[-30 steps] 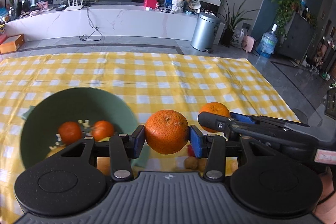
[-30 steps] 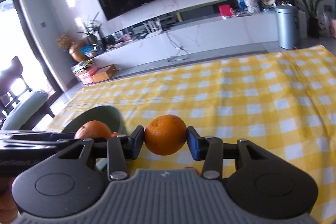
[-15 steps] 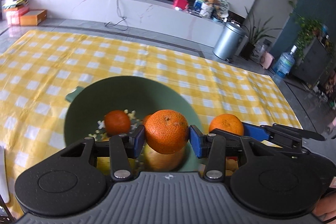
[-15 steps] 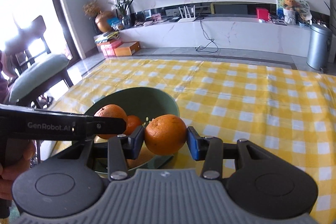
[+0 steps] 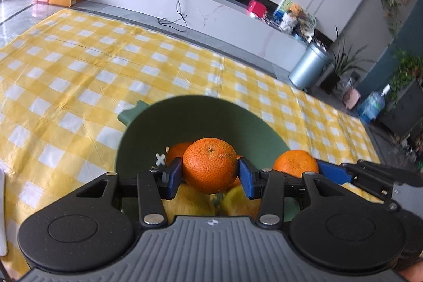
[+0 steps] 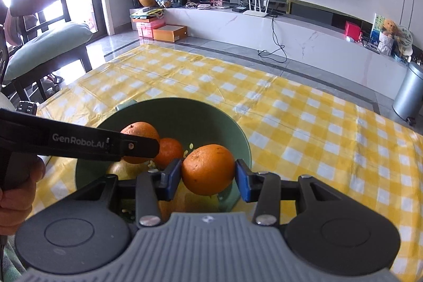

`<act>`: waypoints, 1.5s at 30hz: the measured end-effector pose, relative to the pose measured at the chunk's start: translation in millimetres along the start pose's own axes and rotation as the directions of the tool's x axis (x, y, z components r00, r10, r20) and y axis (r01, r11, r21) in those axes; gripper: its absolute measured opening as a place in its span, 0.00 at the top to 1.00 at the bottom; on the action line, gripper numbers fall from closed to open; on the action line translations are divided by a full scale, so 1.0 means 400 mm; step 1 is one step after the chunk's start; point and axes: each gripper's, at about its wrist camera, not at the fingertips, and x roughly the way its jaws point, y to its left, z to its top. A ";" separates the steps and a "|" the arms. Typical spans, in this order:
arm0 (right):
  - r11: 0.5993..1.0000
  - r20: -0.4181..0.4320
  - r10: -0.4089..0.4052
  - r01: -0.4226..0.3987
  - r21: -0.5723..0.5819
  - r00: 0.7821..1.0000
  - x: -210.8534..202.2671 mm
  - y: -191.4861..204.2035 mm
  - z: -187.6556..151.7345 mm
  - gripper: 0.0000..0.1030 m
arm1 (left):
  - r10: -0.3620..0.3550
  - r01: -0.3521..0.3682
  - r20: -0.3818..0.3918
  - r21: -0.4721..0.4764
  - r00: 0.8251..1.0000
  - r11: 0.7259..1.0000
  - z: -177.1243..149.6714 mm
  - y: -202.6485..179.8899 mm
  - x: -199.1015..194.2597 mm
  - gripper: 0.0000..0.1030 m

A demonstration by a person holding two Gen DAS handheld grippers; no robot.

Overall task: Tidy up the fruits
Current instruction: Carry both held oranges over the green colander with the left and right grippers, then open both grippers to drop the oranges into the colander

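Observation:
My left gripper [image 5: 210, 177] is shut on a rough-skinned orange [image 5: 210, 163], which hangs over the near part of a green bowl [image 5: 190, 118]. My right gripper [image 6: 208, 181] is shut on a smoother orange [image 6: 207, 165] above the same bowl [image 6: 185, 112], near its right rim. In the left wrist view, that second orange [image 5: 295, 163] shows at the right. In the right wrist view, the left gripper's orange [image 6: 140, 130] shows behind its black finger [image 6: 127, 146]. The bowl holds one more orange [image 6: 169, 152] and some yellow fruit [image 5: 195, 202], partly hidden by the grippers.
The bowl stands on a table with a yellow-and-white checked cloth [image 6: 304, 123]. A chair with a pale green cushion [image 6: 47, 46] stands beyond the table's left edge. A hand [image 6: 15, 192] holds the left gripper. A white object [image 5: 2, 205] lies at the cloth's left edge.
Both grippers, each still holding its orange, have swung left across the table until they hang over the green bowl. The bowl now sits in the middle of both views.

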 end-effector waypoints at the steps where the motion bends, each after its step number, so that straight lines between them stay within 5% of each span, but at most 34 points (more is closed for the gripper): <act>1: 1.000 -0.002 0.004 -0.004 -0.006 1.000 0.008 0.004 0.006 0.60 | -0.003 0.003 0.001 -0.010 1.000 1.000 0.005 0.006 0.005 0.50; 12: 0.993 -0.058 0.056 -0.062 -0.102 0.997 0.101 0.040 0.026 0.60 | 0.031 -0.032 -0.019 -0.023 0.999 0.999 0.006 0.030 0.036 0.50; 28: 0.985 -0.119 0.073 -0.090 -0.146 0.990 0.143 0.076 0.015 0.59 | 0.178 -0.175 -0.021 0.118 0.984 0.978 -0.011 -0.011 0.042 0.42; 35: 0.984 -0.113 0.065 -0.082 -0.155 0.991 0.128 0.075 0.017 0.58 | 0.169 -0.166 -0.011 0.118 0.986 0.979 -0.018 -0.016 0.033 0.36; 38: 0.986 -0.103 0.054 -0.070 -0.153 0.993 0.113 0.070 0.017 0.49 | 0.164 -0.163 -0.001 0.119 0.986 0.979 -0.019 -0.018 0.026 0.33; 45: 0.992 -0.060 0.011 -0.019 -0.127 0.998 0.054 0.048 0.007 0.44 | 0.132 -0.138 0.055 0.138 0.990 0.981 -0.030 -0.040 -0.013 0.29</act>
